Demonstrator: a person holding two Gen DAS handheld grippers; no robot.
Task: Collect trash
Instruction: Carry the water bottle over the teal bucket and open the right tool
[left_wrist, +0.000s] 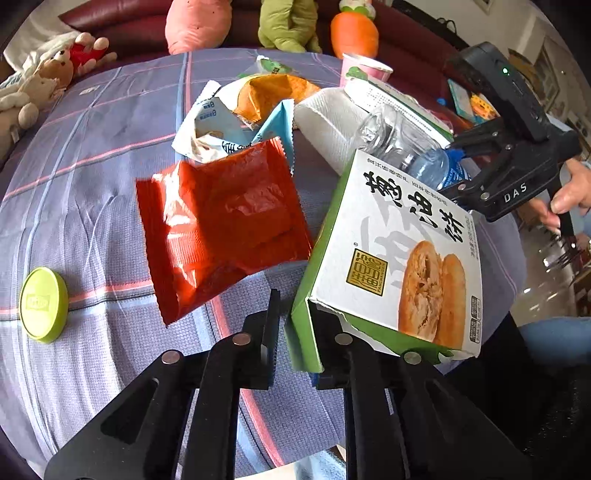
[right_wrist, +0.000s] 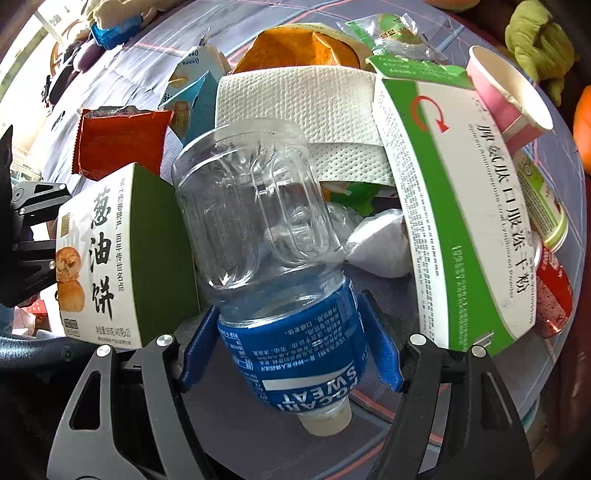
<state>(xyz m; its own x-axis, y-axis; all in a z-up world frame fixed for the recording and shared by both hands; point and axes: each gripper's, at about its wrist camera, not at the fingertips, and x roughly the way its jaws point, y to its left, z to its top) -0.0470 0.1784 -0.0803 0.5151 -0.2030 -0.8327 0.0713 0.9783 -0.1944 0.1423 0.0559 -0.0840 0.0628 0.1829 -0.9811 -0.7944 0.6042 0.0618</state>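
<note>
On the checked cloth (left_wrist: 92, 166) lies a heap of trash. A white and green pastry box (left_wrist: 399, 251) stands tilted on its edge. Its green side wall sits between the fingers of my left gripper (left_wrist: 299, 328), with a sliver of cloth showing beside the left finger, so the pads do not press it. My right gripper (right_wrist: 288, 302) is shut on a clear bottle (right_wrist: 251, 206) with a blue label, its white cap toward the camera. From the left wrist, that gripper (left_wrist: 458, 162) appears at the right, behind the box. A red wrapper (left_wrist: 221, 229) lies left of the box.
Behind the bottle lie a paper towel (right_wrist: 295, 96), an orange wrapper (right_wrist: 299, 51), a green and white medicine box (right_wrist: 461, 206), a pink paper cup (right_wrist: 506, 96) and a red can (right_wrist: 554, 291). A lime lid (left_wrist: 42, 304) sits at the near left. Plush toys (left_wrist: 199, 26) line the sofa.
</note>
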